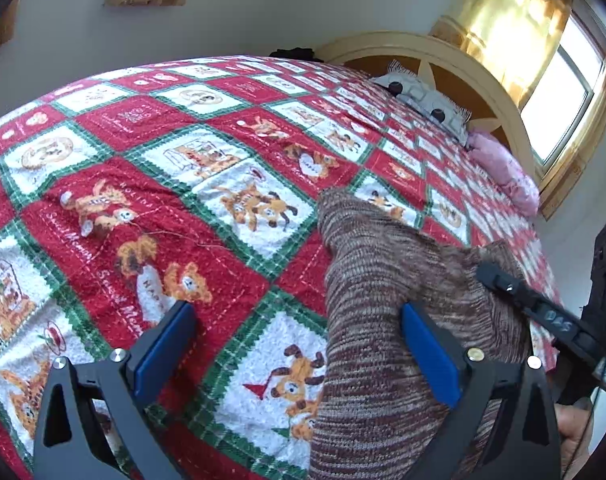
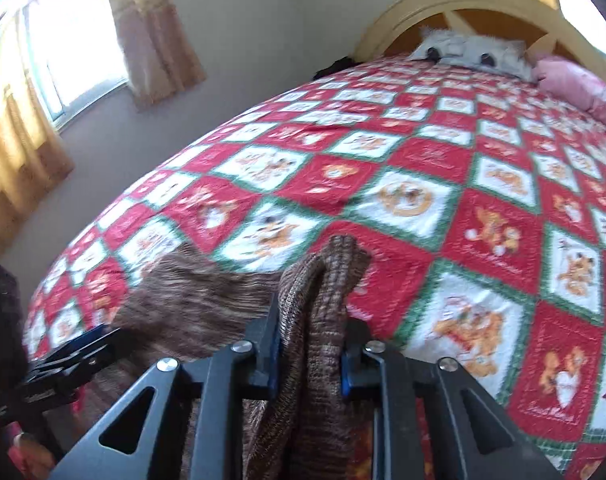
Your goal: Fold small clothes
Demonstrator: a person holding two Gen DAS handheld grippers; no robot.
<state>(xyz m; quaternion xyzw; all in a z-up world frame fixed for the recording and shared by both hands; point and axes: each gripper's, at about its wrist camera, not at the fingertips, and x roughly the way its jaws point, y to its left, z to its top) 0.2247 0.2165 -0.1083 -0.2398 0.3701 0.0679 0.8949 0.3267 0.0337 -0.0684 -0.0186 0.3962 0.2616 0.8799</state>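
Note:
A brown striped knit garment [image 1: 387, 320] lies on the red, white and green quilt [image 1: 163, 184] near the bed's front edge. My left gripper [image 1: 299, 340] is open, its right finger over the garment's left edge, its left finger over bare quilt. My right gripper [image 2: 311, 344] is shut on a bunched fold of the same garment [image 2: 319, 304], lifted a little off the quilt [image 2: 423, 184]. The right gripper also shows in the left wrist view [image 1: 543, 312] at the garment's right side. The left gripper shows at the left of the right wrist view [image 2: 75, 352].
Grey pillows [image 1: 427, 100] and a pink pillow [image 1: 503, 168] lie against the curved wooden headboard [image 1: 423, 48]. Curtained windows [image 2: 55, 52] stand beside the bed. The bed's edge drops to the floor at the left in the right wrist view.

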